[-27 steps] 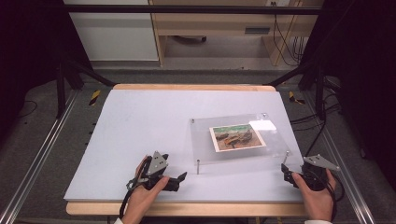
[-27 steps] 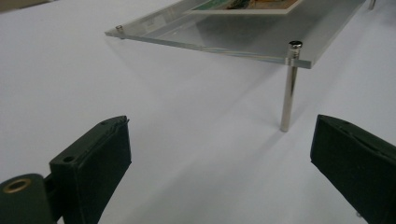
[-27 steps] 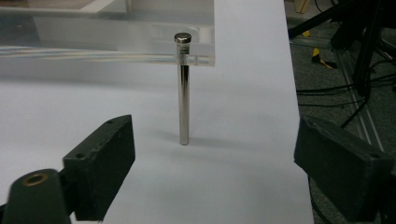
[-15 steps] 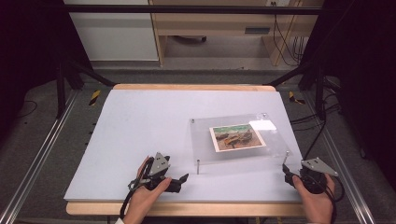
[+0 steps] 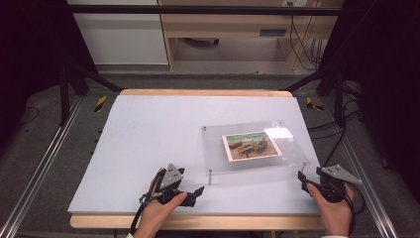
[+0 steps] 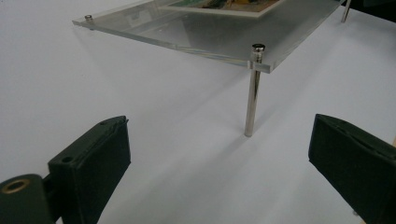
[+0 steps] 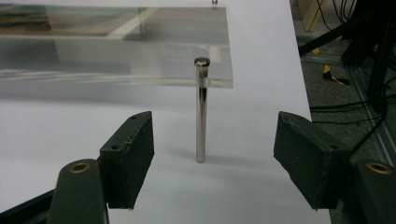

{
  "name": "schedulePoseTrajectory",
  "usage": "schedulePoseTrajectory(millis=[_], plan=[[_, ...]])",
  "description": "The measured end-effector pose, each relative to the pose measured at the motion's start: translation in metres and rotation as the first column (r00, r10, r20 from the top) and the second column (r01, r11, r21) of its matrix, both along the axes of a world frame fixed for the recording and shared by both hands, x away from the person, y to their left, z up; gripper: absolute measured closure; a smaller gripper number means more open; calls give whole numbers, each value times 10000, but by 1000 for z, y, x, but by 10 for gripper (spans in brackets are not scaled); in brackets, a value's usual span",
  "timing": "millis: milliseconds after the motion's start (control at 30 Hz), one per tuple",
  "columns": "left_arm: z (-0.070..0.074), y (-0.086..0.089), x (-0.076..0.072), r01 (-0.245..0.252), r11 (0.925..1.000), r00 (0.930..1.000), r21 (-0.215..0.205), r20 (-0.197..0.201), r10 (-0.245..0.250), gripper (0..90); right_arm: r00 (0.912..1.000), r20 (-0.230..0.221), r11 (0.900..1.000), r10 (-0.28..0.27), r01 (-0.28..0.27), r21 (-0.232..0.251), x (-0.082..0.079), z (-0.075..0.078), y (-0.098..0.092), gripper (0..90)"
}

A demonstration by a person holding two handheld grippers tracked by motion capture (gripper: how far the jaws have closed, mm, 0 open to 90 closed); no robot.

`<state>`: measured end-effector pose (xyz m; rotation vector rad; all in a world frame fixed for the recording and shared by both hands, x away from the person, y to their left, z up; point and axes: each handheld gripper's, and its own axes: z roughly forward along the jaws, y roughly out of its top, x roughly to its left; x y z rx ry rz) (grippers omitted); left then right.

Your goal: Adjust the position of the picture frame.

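A clear acrylic plate (image 5: 218,148) stands on thin metal posts on the white tabletop, with a photo (image 5: 251,146) lying on it. My left gripper (image 5: 195,186) rests at the front of the table. It points at the plate's front-left post (image 5: 210,176), a short way off. In the left gripper view my left gripper (image 6: 219,125) is open, with that post (image 6: 252,98) standing beyond its jaws. My right gripper (image 5: 303,178) sits by the front-right post (image 5: 304,163). It is open too (image 7: 212,119), and its jaws frame this post (image 7: 201,112) without touching it.
The white board (image 5: 148,134) covers a wooden table whose front edge (image 5: 208,222) is just below both hands. Metal rails (image 5: 34,178) run along the left side, and cables (image 5: 341,134) trail on the floor to the right. A cabinet stands behind the table.
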<state>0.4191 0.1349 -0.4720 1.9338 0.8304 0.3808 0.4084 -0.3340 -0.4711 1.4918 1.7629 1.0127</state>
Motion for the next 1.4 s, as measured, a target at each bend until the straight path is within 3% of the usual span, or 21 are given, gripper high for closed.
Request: schedulePoseTrajectory(millis=[200,433,633,900,1400], plan=[[2,-3,-1,-190,9997,9998,-181,10,190,94,9998,62,9997,208,-207,-117,10,0,1,517],[3,-8,-4,-243,9992,9997,-324,-101,240,203,9984,18,9984,564,-564,-85,24,-3,5,674],[2,-14,-8,-212,9989,9996,-426,-182,204,260,9971,67,9968,757,-759,253,28,-7,1,775],[2,-20,-11,-121,9990,9998,-433,-177,114,331,9926,526,9921,1095,-1124,558,30,-9,-4,843],[2,-39,0,-183,9995,9998,-256,89,185,537,9918,811,9817,993,-1109,1548,27,4,-3,841]])
